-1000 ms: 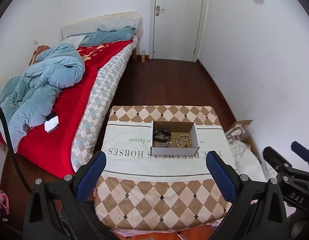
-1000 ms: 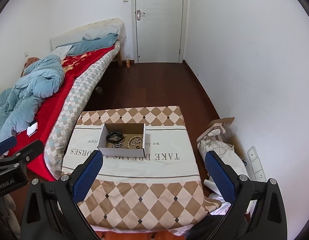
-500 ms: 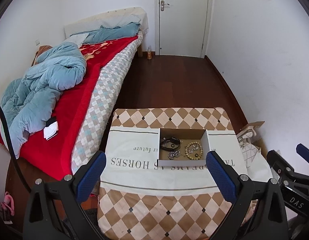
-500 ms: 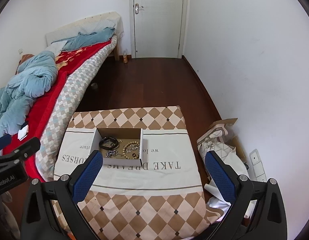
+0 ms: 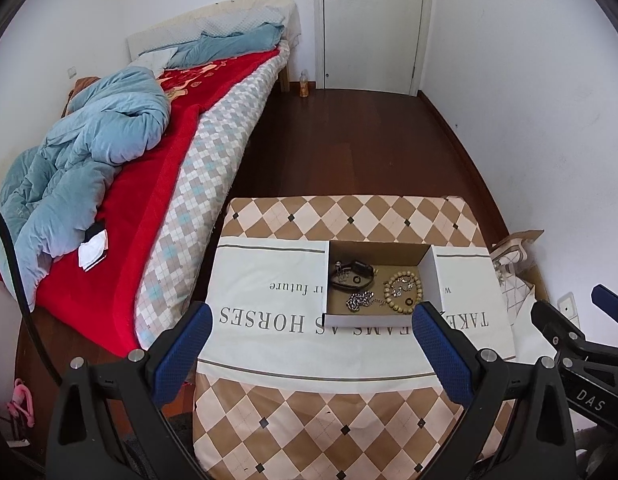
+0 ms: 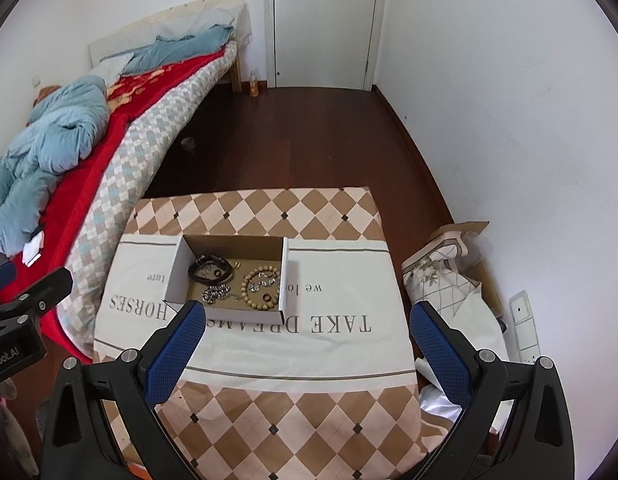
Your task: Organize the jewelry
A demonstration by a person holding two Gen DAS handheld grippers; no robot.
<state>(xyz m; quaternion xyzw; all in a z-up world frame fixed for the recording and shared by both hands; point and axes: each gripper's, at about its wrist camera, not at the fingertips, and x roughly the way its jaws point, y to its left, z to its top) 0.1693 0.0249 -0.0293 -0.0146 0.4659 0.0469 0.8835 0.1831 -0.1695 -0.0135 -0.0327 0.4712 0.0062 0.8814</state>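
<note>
I am holding both grippers above the near edge of the table (image 5: 349,420), and nothing is between their fingers. The left gripper (image 5: 307,354) is standing with its jaws spread wide, and the right gripper (image 6: 307,350) is spread in the same way.

All the jewelry I can see is lying inside the open cardboard box (image 6: 225,316) on the white cloth (image 6: 349,344): a black leather bracelet (image 6: 211,269), a silver chain (image 6: 217,293), a wooden bead bracelet (image 6: 261,284) and a dark ring (image 6: 267,299) beside it. I am not seeing any piece on the cloth outside the box.

The pieces are lying loosely, some touching each other. This is fitting two stages: the jewelry is gathered in the box as the task wants, or it is waiting there for sorting. I cannot tell which.
</note>
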